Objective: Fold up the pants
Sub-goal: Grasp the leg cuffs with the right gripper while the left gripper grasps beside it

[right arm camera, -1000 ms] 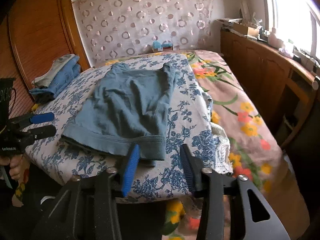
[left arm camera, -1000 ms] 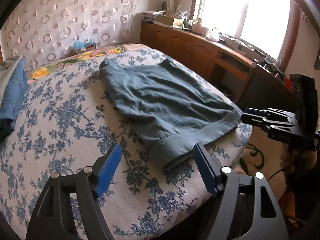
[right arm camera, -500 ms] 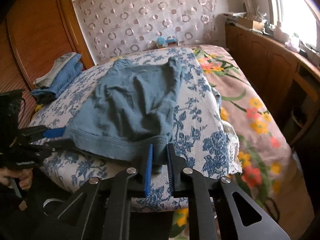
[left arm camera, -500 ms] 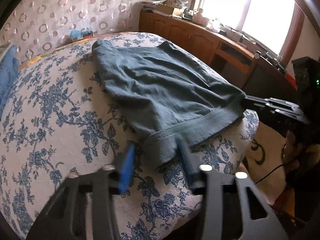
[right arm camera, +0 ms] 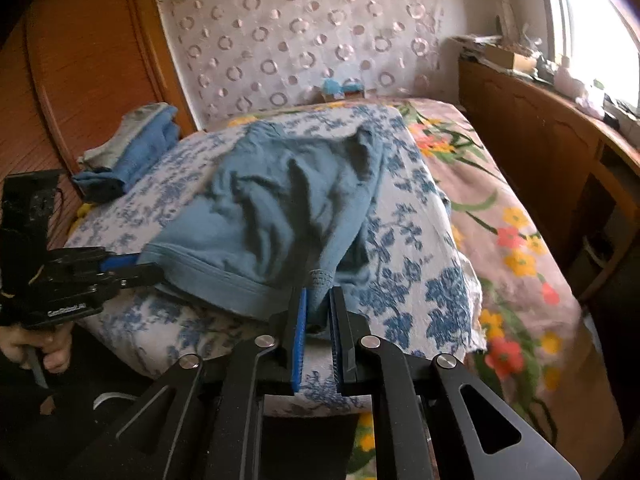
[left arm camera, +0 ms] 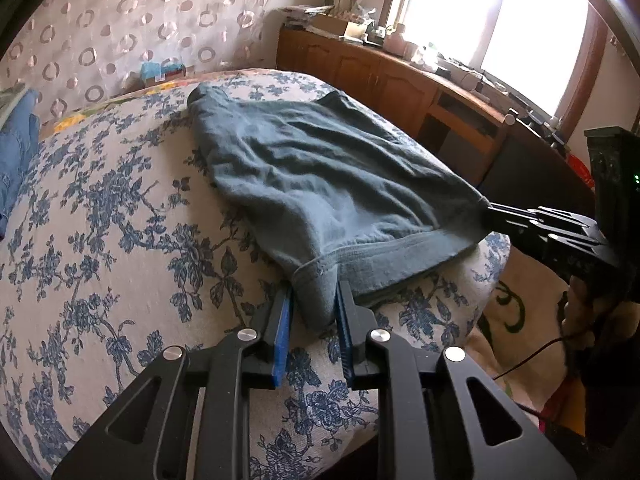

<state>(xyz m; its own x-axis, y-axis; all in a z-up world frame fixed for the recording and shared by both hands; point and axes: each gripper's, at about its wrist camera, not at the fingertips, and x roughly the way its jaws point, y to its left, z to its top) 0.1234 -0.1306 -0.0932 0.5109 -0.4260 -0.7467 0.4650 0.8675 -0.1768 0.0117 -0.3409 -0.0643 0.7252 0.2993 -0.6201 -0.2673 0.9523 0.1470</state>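
Note:
The blue-grey pants point(left arm camera: 320, 176) lie folded on the flowered bedspread point(left arm camera: 100, 216), the waistband hem at the near edge. My left gripper point(left arm camera: 314, 308) is shut on the left corner of the hem. My right gripper point(right arm camera: 318, 304) is shut on the right corner of the pants point(right arm camera: 280, 208), which lifts a little off the bed. In the left wrist view the right gripper point(left arm camera: 492, 216) shows at the far corner. In the right wrist view the left gripper point(right arm camera: 132, 266) shows at the other corner.
A stack of folded clothes point(right arm camera: 132, 148) sits at the bed's far left by a wooden wardrobe point(right arm camera: 92, 64). A wooden sideboard point(left arm camera: 400, 84) runs under the window on the right. A flowered sheet point(right arm camera: 500, 216) covers the bed's right side.
Both grippers moved in to the hem and closed on its two corners. The near edge of the pants now rises slightly off the bed.

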